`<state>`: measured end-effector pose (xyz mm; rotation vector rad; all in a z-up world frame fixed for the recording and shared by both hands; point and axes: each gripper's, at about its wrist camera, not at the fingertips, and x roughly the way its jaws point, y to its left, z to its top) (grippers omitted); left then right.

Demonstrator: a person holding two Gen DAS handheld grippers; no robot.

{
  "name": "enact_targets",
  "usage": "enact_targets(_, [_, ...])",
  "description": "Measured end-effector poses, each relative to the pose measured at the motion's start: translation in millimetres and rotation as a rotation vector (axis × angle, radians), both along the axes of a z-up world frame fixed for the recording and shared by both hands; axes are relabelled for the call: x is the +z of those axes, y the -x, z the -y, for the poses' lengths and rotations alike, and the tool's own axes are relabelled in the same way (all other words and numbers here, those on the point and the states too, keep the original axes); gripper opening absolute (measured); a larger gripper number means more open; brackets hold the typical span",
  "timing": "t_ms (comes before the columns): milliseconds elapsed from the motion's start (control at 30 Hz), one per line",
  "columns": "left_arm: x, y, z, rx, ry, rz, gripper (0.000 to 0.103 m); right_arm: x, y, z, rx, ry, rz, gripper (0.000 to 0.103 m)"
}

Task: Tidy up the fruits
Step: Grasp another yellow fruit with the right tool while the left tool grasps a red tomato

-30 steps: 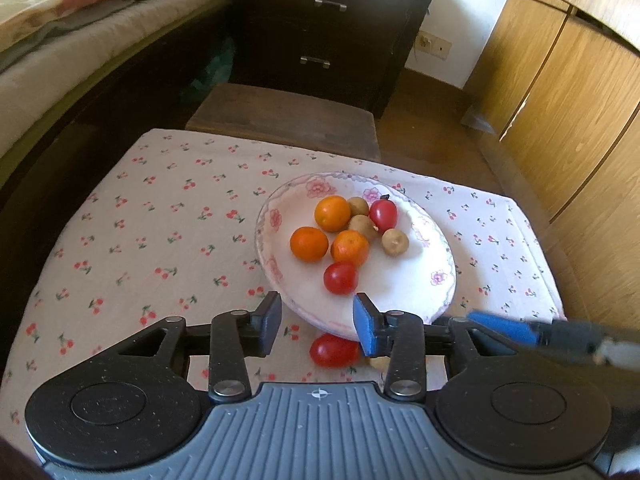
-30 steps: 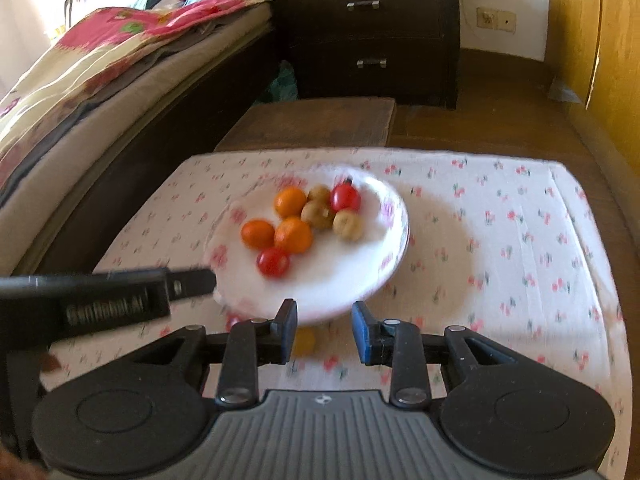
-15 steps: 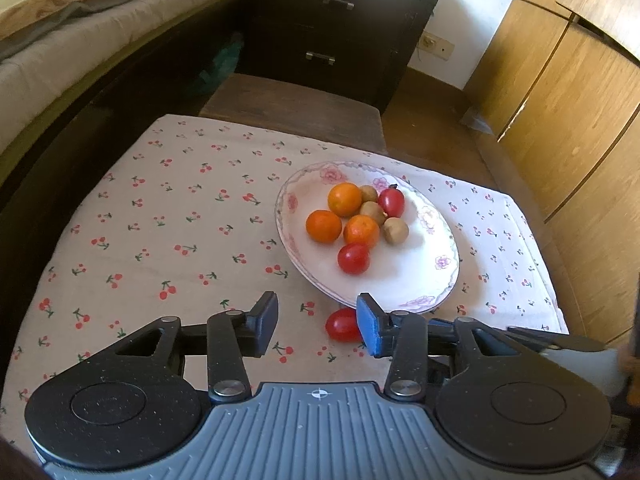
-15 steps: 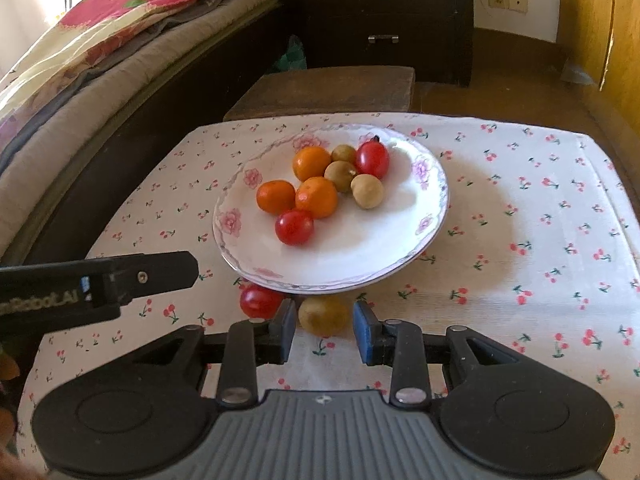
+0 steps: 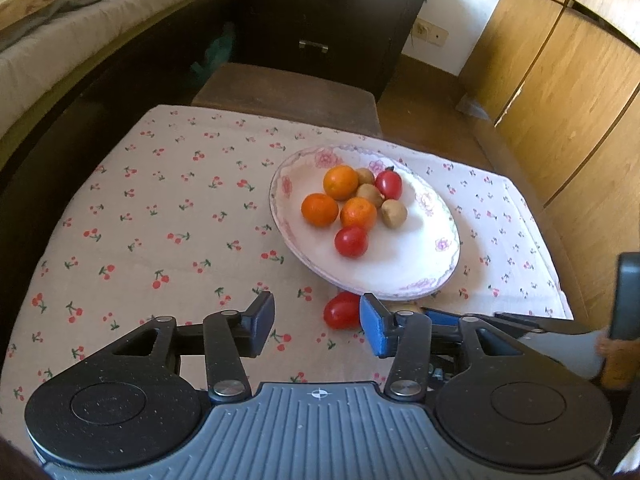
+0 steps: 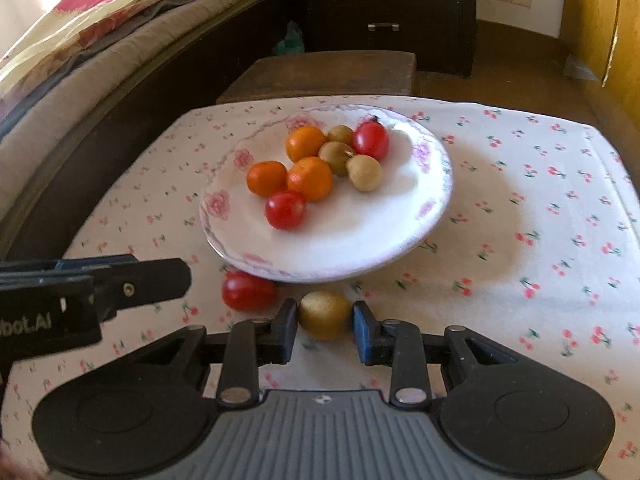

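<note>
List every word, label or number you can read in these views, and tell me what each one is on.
"bot.AI": white letters on the side of the left gripper, at the left edge of the right wrist view; the start of the word is cut off by the frame.
No other text is readable: the plate and the tablecloth carry only flower and cherry prints.

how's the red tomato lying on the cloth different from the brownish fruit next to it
The tomato on the cloth is glossy red; the brownish fruit is dull yellow-brown. The tomato lies free, just ahead of the open left gripper, while the brownish fruit sits between the right gripper's fingers, which press its sides. The tomato is tucked nearer the plate's rim. Both lie off the plate on the cherry-print cloth.
</note>
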<state>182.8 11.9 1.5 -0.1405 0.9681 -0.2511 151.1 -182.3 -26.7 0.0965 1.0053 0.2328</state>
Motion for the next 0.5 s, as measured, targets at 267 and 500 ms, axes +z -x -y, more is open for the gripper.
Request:
enact_targets(267, [-16.4, -3.4, 21.5, -0.091, -0.003, -0.03, 0.056, 11.8, 20.8, 24.0, -0.005, 0.006, -0.004, 0.031])
enact_targets(500, [-30.6, -15.2, 31.8, -0.119, -0.012, -0.019, 0.057, 7.8, 24.1, 38.4, -0.021, -0.027, -0.023, 0.031])
